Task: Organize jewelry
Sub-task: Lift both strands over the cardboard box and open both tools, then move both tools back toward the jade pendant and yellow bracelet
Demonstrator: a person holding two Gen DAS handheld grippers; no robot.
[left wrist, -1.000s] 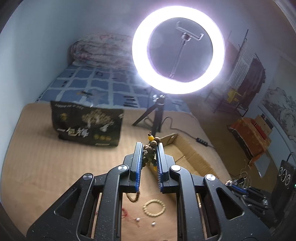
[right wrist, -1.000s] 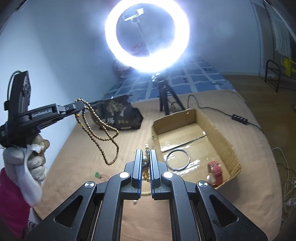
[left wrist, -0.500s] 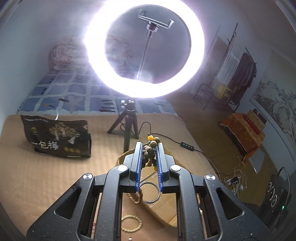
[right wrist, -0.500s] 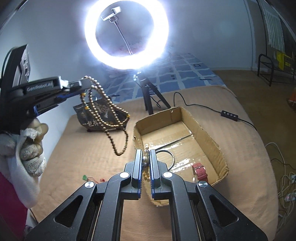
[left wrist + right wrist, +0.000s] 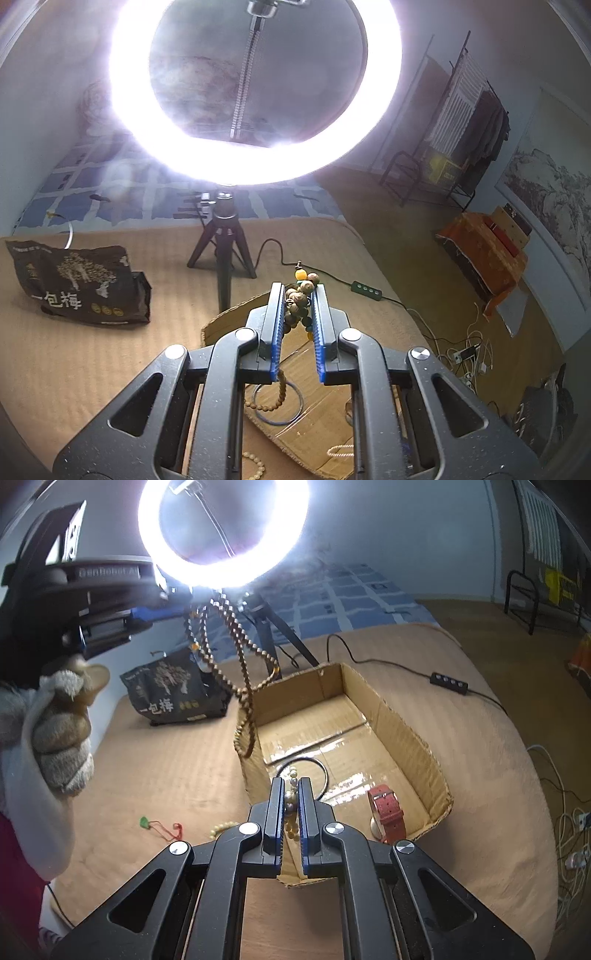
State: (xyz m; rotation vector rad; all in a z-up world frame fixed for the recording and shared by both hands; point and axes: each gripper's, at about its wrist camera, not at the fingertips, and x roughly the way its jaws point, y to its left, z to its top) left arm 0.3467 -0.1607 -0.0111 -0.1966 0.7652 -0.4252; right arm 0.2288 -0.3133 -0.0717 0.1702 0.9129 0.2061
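Left gripper (image 5: 298, 291) fingers (image 5: 276, 325) pinch a bunched knot of the wooden bead mala (image 5: 243, 686); the loops dangle limp over the near-left corner of the cardboard box (image 5: 413, 734). Light, floppy, likely to swing and snag; best held at a bunch, as here.

Right gripper (image 5: 291, 786) fingers pressed on a pearl bead bracelet (image 5: 291, 801), small and slippery, low over the box's near end.

Left gloved hand (image 5: 59, 738) raised high, gripper level; right lower, tilted down. Red watch (image 5: 386, 810) and dark bangle (image 5: 314, 768) lie inside.

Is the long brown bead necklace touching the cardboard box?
Cannot tell. In the right wrist view the bead necklace hangs from the left gripper, its bottom loop overlapping the cardboard box wall; no gap shows.
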